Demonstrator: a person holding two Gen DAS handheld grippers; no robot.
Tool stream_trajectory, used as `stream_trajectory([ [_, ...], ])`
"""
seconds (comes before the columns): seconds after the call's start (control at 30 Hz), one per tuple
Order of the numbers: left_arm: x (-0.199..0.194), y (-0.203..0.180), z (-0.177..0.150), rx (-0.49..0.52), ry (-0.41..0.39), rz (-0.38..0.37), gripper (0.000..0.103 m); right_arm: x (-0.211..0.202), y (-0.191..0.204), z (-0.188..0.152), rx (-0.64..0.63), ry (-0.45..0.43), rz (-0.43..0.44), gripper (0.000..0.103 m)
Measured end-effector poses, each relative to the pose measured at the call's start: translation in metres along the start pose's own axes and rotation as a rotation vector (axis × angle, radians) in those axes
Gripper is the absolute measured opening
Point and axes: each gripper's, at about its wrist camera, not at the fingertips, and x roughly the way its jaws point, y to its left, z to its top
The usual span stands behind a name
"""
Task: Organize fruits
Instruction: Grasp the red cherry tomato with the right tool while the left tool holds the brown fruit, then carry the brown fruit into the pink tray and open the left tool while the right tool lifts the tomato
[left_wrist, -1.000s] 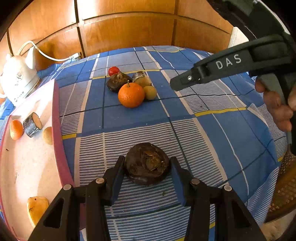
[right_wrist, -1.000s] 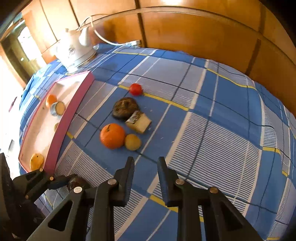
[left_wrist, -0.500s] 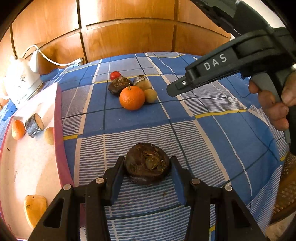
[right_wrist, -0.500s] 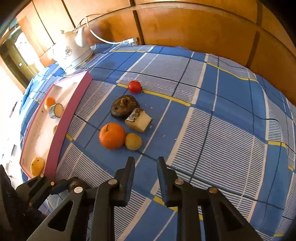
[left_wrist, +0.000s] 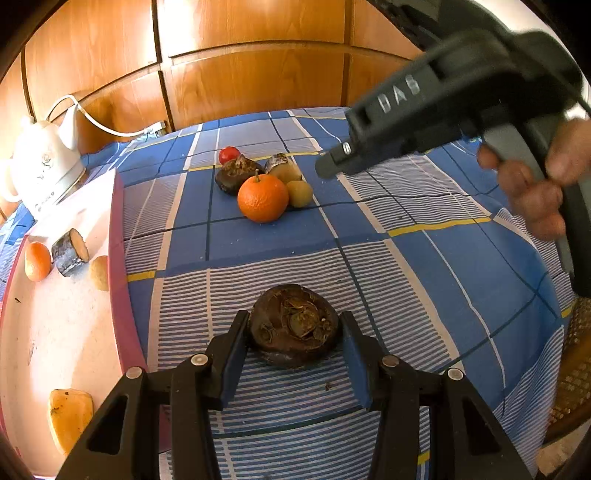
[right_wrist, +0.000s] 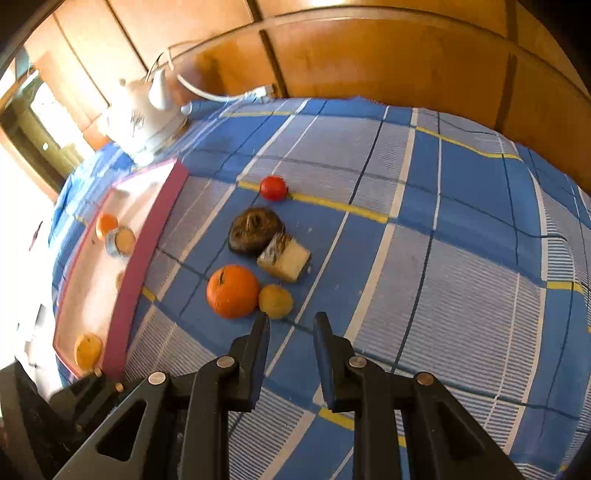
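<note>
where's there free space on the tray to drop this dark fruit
Bare tray floor lies between the yellow piece near you and the far row of small orange, cut log piece and pale fruit. That far row is crowded.

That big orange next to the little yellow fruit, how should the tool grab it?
Grip the big orange across its round middle, coming down from above with the stem up. The little yellow fruit touches one side, so set the fingers on the two free sides, probably front and back.
</note>
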Motion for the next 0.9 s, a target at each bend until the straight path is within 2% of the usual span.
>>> stream_trajectory([
  [0.17, -0.001, 0.000, -0.002, 0.003, -0.007, -0.002, 0.049, 0.007, 0.002, 0.030, 0.034, -0.010, -0.003, 0.035],
  [0.33, -0.002, 0.002, -0.001, 0.006, -0.007, -0.014, 0.049, 0.039, 0.014, 0.069, 0.027, 0.022, -0.019, 0.035],
  [0.53, -0.002, 0.002, -0.001, 0.011, -0.010, -0.018, 0.049, 0.069, 0.025, 0.101, -0.013, 0.050, -0.064, 0.036],
  [0.73, -0.002, 0.002, -0.001, 0.009, -0.010, -0.024, 0.049, 0.100, 0.028, 0.110, -0.027, 0.120, -0.088, 0.035],
  [0.8, -0.002, 0.001, -0.001, 0.010, -0.011, -0.025, 0.049, 0.103, 0.029, 0.110, -0.021, 0.105, -0.111, 0.026],
  [0.9, -0.002, 0.002, 0.000, 0.008, -0.011, -0.026, 0.049, 0.092, 0.028, 0.106, -0.033, 0.072, -0.112, 0.025],
])
